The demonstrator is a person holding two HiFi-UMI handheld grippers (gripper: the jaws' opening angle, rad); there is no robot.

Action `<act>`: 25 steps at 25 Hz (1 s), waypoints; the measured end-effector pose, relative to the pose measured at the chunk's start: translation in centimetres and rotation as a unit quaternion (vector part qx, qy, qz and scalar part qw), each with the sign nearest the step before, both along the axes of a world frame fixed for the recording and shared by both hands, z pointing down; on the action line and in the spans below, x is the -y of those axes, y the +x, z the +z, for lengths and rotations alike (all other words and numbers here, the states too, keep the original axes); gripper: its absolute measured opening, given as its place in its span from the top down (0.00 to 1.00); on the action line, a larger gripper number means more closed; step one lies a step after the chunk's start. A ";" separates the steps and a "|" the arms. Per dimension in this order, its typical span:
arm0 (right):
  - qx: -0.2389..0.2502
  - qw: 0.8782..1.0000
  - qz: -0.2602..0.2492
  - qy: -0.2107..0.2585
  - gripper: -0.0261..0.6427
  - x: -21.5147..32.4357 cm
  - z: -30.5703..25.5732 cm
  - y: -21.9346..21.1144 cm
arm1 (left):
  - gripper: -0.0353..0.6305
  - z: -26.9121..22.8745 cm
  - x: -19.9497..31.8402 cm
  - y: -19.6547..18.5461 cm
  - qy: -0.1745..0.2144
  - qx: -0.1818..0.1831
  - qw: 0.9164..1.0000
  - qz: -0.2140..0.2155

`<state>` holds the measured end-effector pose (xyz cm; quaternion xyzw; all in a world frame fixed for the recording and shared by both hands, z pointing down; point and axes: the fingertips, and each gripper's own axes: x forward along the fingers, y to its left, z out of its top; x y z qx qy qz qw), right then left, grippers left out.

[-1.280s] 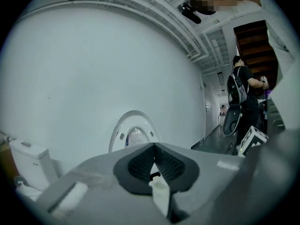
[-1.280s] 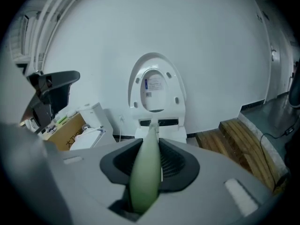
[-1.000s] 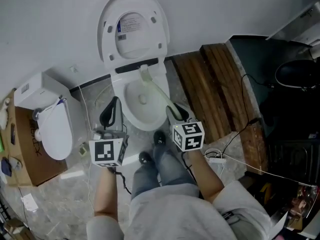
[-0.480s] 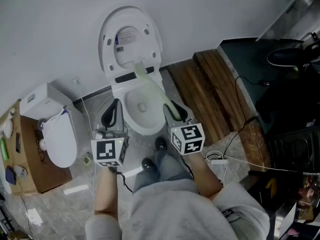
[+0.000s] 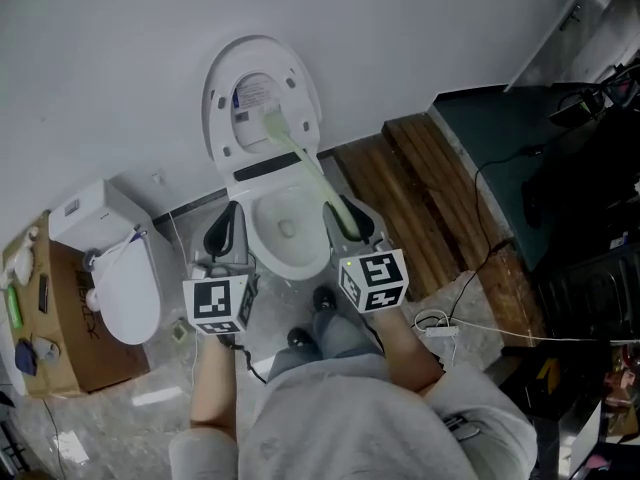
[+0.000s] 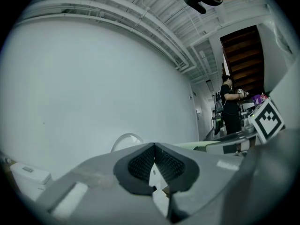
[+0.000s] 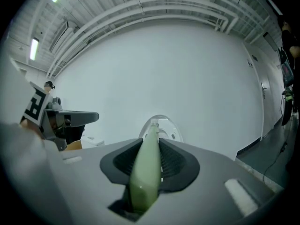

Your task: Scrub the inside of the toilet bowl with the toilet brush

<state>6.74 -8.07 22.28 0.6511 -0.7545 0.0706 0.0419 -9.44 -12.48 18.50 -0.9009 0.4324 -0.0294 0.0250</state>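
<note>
The white toilet bowl [image 5: 278, 256] stands open, its lid [image 5: 232, 118] raised against the wall. My right gripper [image 5: 340, 216] is shut on the handle of the pale green toilet brush [image 5: 305, 166]. The brush slants up and left over the bowl, and its head [image 5: 272, 121] sits in front of the lid, above the bowl. In the right gripper view the brush handle [image 7: 146, 168] runs between the jaws toward the lid [image 7: 161, 124]. My left gripper [image 5: 224, 218] hovers at the bowl's left rim, shut and empty; the left gripper view shows its pads [image 6: 140, 165] closed together.
A second white toilet unit [image 5: 115, 268] and a cardboard box [image 5: 55, 313] stand at the left. Wooden planks [image 5: 420, 203] and a dark platform [image 5: 530, 148] lie at the right, with cables [image 5: 470, 318] on the floor. A person [image 6: 230, 108] stands far off.
The brush head has lifted from the back of the bowl to in front of the raised lid. The left gripper has stayed beside the bowl.
</note>
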 end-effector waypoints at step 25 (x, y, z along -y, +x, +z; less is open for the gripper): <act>-0.028 0.993 0.046 0.107 0.81 -2.7 -8.2 1.1 | 0.94 -3.8 -1.9 -1.3 0.033 -0.013 0.999 -0.007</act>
